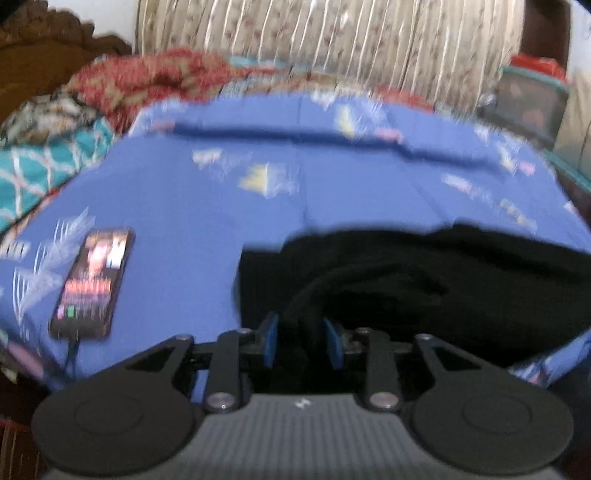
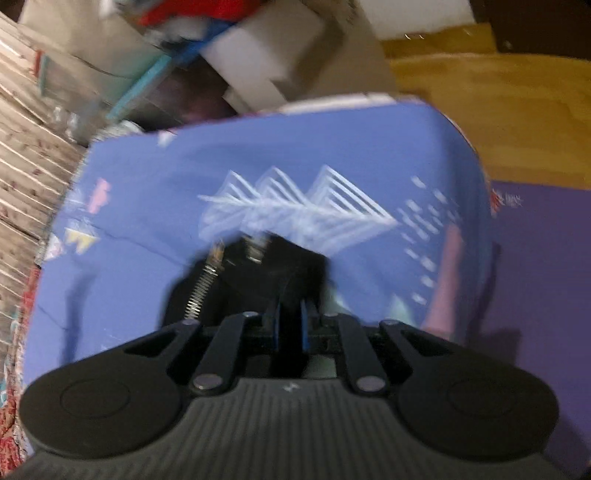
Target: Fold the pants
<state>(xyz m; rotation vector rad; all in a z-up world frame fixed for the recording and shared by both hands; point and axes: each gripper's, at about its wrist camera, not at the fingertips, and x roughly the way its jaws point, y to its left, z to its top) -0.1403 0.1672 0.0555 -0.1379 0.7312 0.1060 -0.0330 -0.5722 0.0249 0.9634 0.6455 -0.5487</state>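
Left gripper [image 1: 303,339] pinches a bunched edge of the black pants [image 1: 424,280], which lie right of the phone [image 1: 92,284] on the blue bedsheet [image 1: 221,192]. Right gripper [image 2: 290,321] sits narrow, apparently clamping dark fabric, though blur obscures it. Looks mid-fold; next move likely means carrying both held edges across evenly.

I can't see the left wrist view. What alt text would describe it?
The left gripper pinches a fold of black pants lying on a blue patterned bedsheet. A lit phone lies to the left, with a striped curtain behind.
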